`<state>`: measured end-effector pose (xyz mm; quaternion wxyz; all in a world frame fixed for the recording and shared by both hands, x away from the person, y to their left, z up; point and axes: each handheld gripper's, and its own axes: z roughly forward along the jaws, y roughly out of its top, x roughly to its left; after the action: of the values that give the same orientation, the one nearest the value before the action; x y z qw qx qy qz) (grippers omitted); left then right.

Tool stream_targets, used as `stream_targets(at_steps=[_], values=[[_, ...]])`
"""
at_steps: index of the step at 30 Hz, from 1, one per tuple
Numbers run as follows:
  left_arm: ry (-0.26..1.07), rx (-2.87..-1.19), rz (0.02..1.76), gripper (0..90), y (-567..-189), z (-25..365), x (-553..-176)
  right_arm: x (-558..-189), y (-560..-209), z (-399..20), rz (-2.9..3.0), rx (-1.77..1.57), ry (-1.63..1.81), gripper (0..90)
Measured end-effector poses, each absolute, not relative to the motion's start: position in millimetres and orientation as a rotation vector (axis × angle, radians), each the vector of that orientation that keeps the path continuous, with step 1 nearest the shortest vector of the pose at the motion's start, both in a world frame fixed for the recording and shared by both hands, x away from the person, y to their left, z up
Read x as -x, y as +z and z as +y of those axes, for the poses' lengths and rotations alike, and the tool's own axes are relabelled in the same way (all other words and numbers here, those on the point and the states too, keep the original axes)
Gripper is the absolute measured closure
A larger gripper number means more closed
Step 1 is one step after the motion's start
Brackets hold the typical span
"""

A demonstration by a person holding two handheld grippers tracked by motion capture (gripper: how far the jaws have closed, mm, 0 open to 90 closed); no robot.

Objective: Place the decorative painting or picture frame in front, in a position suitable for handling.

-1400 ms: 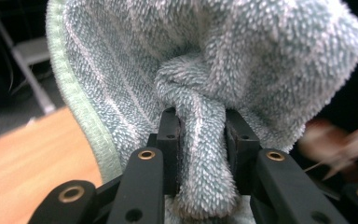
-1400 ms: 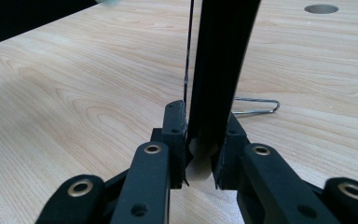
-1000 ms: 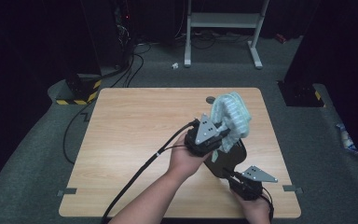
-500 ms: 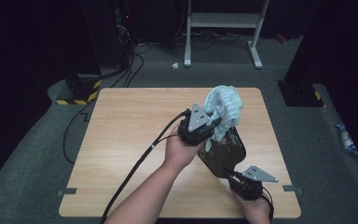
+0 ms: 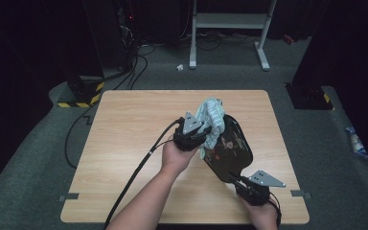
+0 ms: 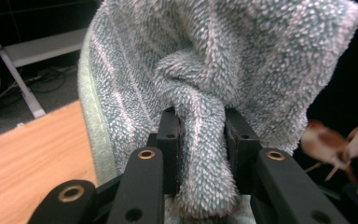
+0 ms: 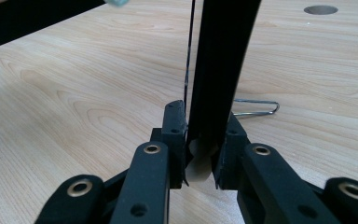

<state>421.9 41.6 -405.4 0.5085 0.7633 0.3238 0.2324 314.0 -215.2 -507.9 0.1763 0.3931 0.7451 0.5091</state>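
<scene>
Wooden counter point(image 5: 124, 143) is mostly bare; a small dark round spot point(image 7: 320, 9) sits near its far edge and a bent wire loop point(image 7: 256, 107) lies flat on the wood just behind the right tool. Beyond the counter, grey floor with cables point(image 5: 139, 52), a white metal stand point(image 5: 230, 28) and a yellow-black striped block point(image 5: 79, 98). Nothing blocks either tool from the work. Left tool point(image 5: 199, 136) is over the counter's middle, jaws nearly closed and pinching a twisted fold of the teal fuzzy towel point(image 6: 205, 84); the towel bunches above the jaws and, in the high view point(image 5: 211, 122), lies against the upper end of the tray. Right tool point(image 5: 239, 184) is near the counter's front right edge, jaws narrow and clamped on the rim of the black lacquered tray point(image 5: 227, 148), holding it tilted up off the wood; in the right gripper view the tray's edge point(image 7: 219, 70) rises straight between the pads. Tray face shows a faint painted pattern; nothing rests in it apart from the towel touching its upper part.
</scene>
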Motion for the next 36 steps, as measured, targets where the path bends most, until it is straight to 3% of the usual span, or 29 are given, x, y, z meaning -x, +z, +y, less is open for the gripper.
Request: stream_targets(at_steps=[36], values=[[0.462,-2.039,0.846,71.4,-494.1,40.7,-413.6,-316.5,-508.5,-212.9,2.133,-1.106,1.429,75.7]])
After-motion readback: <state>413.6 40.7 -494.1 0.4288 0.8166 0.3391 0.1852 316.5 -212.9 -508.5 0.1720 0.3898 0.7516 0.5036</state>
